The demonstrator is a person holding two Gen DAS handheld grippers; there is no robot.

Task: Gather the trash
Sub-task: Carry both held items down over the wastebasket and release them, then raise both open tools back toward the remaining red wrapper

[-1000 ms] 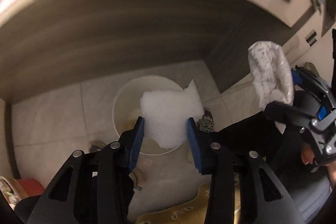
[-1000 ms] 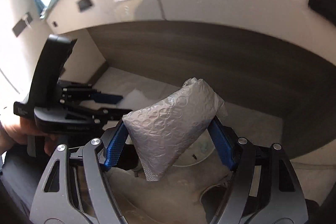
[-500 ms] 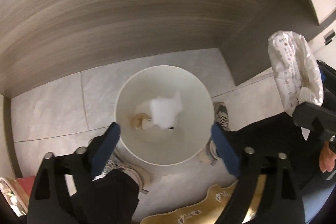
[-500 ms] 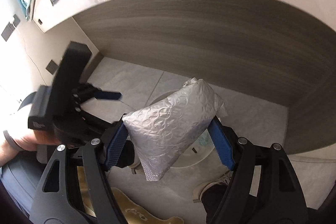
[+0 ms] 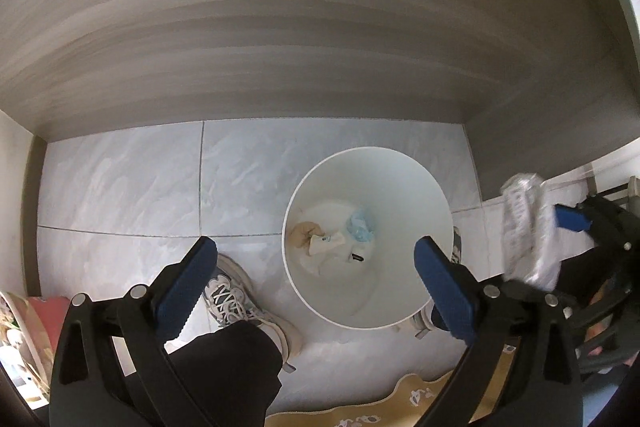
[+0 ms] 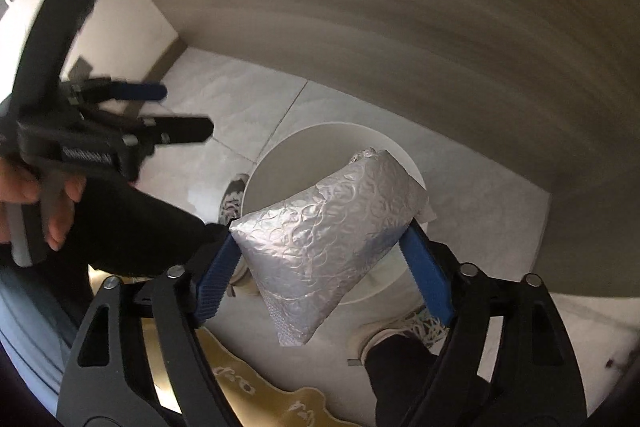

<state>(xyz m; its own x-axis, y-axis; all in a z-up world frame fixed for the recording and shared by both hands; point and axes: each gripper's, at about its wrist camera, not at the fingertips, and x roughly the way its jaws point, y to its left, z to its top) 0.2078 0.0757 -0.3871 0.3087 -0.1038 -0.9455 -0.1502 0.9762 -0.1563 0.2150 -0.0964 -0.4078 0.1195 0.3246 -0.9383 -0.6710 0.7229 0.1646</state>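
Silver bubble-wrap pouch (image 6: 328, 239) sits between our right gripper (image 6: 324, 279)'s just-widening jaws above the white bin (image 5: 424, 179) — left gripper (image 5: 316, 291) gaping, empty — so we centre over the rim and finish opening cleanly.

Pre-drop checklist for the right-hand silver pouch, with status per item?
1. Silver pouch between the right tongs, which have just been opening: ok.
2. Pads pressing on it: cannot tell.
3. Pouch over the white bin: ok in the right wrist view.
4. Bin has room: ok, only a few scraps at the bottom.
5. Left tongs empty and wide open: ok.
6. Shoes outside the bin rim: ok.
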